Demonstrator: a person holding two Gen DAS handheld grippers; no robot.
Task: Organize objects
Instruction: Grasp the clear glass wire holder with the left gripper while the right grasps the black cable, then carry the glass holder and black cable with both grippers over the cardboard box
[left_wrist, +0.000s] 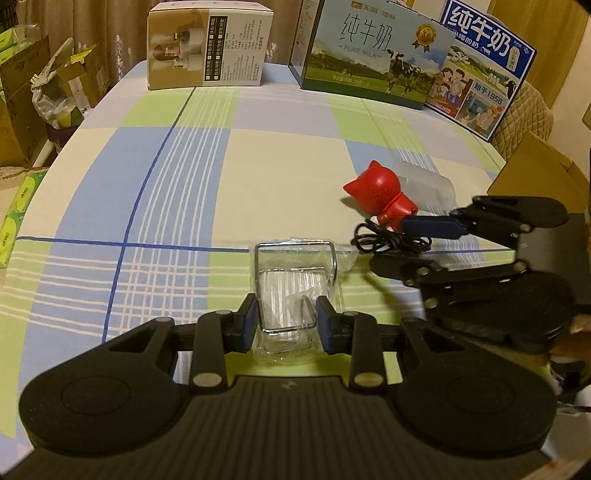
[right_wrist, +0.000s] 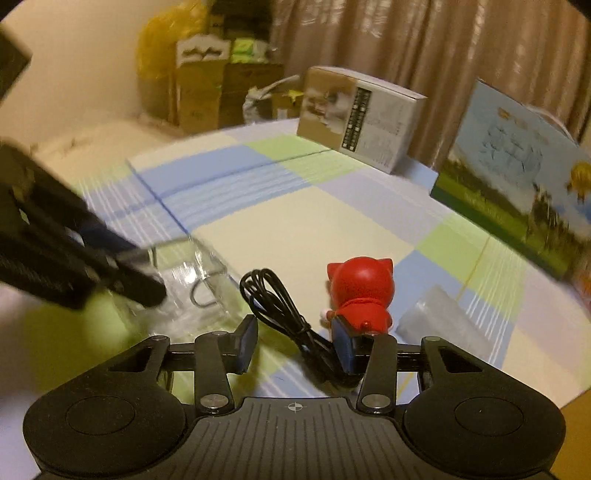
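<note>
1. Clear crinkled plastic wraps the bent chrome wire hook (left_wrist: 286, 291), which lies low and centre in the left wrist view. Its long axis runs straight away from the left gripper (left_wrist: 286, 326), up the frame.
2. The left gripper's blue pads (left_wrist: 248, 325) stand either side of the packet's near end, spread a little wider than it. Whether they touch the film is unclear, so I read no firm pinch.
3. The red cat-eared plastic figurine (right_wrist: 360, 295) stands just beyond the right finger of the right gripper (right_wrist: 295, 345), right of centre in that view. The coiled black cable (right_wrist: 277, 299) runs back between the parted fingers, which grip nothing.
4. In my judgement the coming move turns on this: the wire packet lies straight ahead of the left claw, while the figurine and cable are nearer the right one.
5. A frosted clear plastic pouch (right_wrist: 436, 317) lies flat at lower right of the right wrist view, close beside the figurine.
6. The checked blue, green and cream tablecloth (left_wrist: 295, 158) is bare through mid-frame, giving open room. Its near edge curves just under both grippers, and the tan printed carton (left_wrist: 207, 48) and green pure-milk carton (left_wrist: 373, 55) line the top.
</note>
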